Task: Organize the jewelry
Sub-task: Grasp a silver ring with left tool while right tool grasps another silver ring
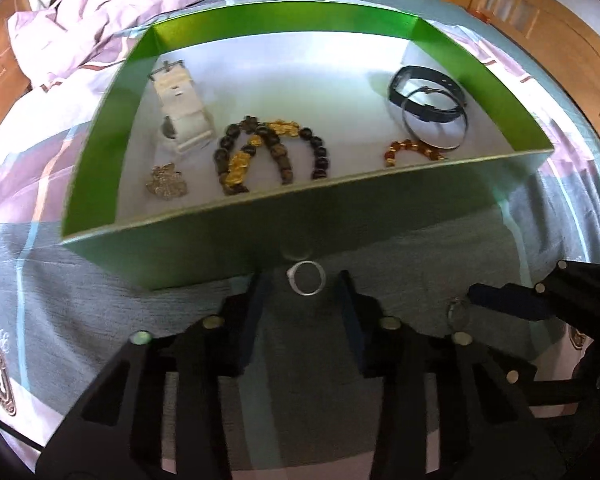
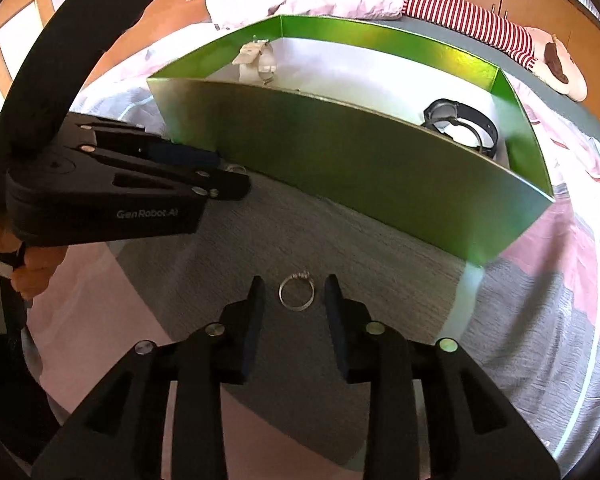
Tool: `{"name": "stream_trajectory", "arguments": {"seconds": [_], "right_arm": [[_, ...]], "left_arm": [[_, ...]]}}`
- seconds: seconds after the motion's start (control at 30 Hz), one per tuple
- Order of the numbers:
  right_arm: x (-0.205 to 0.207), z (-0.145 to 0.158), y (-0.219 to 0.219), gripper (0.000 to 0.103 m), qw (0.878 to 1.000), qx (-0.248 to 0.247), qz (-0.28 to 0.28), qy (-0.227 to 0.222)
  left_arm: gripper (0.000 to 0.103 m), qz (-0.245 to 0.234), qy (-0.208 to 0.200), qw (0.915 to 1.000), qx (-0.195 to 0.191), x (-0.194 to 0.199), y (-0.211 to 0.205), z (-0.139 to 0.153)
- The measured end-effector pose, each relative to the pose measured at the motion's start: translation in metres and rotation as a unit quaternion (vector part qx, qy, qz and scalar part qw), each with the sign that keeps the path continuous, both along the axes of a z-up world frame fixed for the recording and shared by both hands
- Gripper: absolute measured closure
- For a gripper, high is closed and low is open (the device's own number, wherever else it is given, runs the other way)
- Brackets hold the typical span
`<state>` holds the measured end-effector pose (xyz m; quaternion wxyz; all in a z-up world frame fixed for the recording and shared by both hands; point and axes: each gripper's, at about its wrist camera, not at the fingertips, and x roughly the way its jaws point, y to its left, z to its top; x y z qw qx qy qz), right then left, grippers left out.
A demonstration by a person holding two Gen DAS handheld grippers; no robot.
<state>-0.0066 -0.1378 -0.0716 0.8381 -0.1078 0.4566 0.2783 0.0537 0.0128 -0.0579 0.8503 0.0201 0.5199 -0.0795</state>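
A green box (image 1: 236,236) with a white floor stands on the bed. It holds a white watch (image 1: 182,110), dark and gold bead bracelets (image 1: 272,152), a silver brooch (image 1: 167,182), an amber bracelet (image 1: 414,150), a black watch (image 1: 426,88) and a metal bangle (image 1: 436,120). My left gripper (image 1: 305,284) is open with a plain silver ring (image 1: 307,278) lying between its fingers, just before the box wall. My right gripper (image 2: 296,292) is open around a stone-set silver ring (image 2: 297,292) on the grey bedspread. The same ring (image 1: 458,314) shows in the left wrist view.
The box (image 2: 340,160) sits on a grey and pink bedspread (image 2: 380,264). Crumpled pink bedding (image 1: 112,12) and a striped plush toy (image 2: 480,20) lie behind it. The left gripper body (image 2: 112,188) is at the left of the right wrist view. Wooden furniture (image 1: 560,28) surrounds the bed.
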Motion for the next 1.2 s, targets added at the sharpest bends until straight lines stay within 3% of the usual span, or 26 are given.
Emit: {"name": "stream_trajectory", "arguments": {"seconds": [0.07, 0.13, 0.37, 0.43, 0.53, 0.7, 0.83, 1.07, 1.13, 1.2], "right_arm": [[-0.001, -0.001, 0.0, 0.074, 1.0, -0.003, 0.004, -0.005], [-0.001, 0.0, -0.001, 0.083, 1.0, -0.008, 0.007, -0.002], [-0.002, 0.009, -0.008, 0.082, 1.0, -0.006, 0.008, 0.013], [-0.002, 0.011, -0.009, 0.075, 1.0, -0.003, 0.01, 0.015], [-0.005, 0.01, -0.004, 0.066, 1.0, -0.008, 0.017, 0.011], [-0.002, 0.004, 0.001, 0.065, 1.0, -0.014, 0.018, 0.008], [0.001, 0.003, 0.004, 0.065, 1.0, -0.014, 0.017, 0.006], [0.004, 0.004, 0.0, 0.066, 1.0, -0.022, 0.01, 0.009], [0.003, 0.004, -0.001, 0.069, 1.0, -0.025, 0.012, 0.005], [0.002, 0.005, 0.002, 0.081, 1.0, -0.025, 0.019, 0.002]], "left_arm": [[0.085, -0.002, 0.003, 1.0, 0.0, 0.0, 0.002, 0.001], [0.086, -0.006, 0.012, 0.9999, -0.001, -0.002, 0.005, 0.002], [0.085, -0.057, 0.036, 0.9973, -0.027, -0.036, 0.002, 0.013], [0.084, -0.064, 0.027, 0.9974, -0.021, -0.041, 0.001, 0.018], [0.068, -0.062, 0.028, 0.9974, -0.023, -0.041, 0.001, 0.018], [0.062, -0.072, 0.042, 0.9965, -0.007, -0.038, -0.006, 0.009], [0.061, -0.08, 0.045, 0.9957, 0.011, -0.037, -0.012, 0.002], [0.062, -0.08, 0.045, 0.9958, 0.007, -0.036, -0.01, 0.002], [0.067, -0.082, 0.042, 0.9956, 0.016, -0.036, -0.012, 0.002], [0.07, -0.083, 0.04, 0.9956, 0.019, -0.037, -0.013, 0.002]]}}
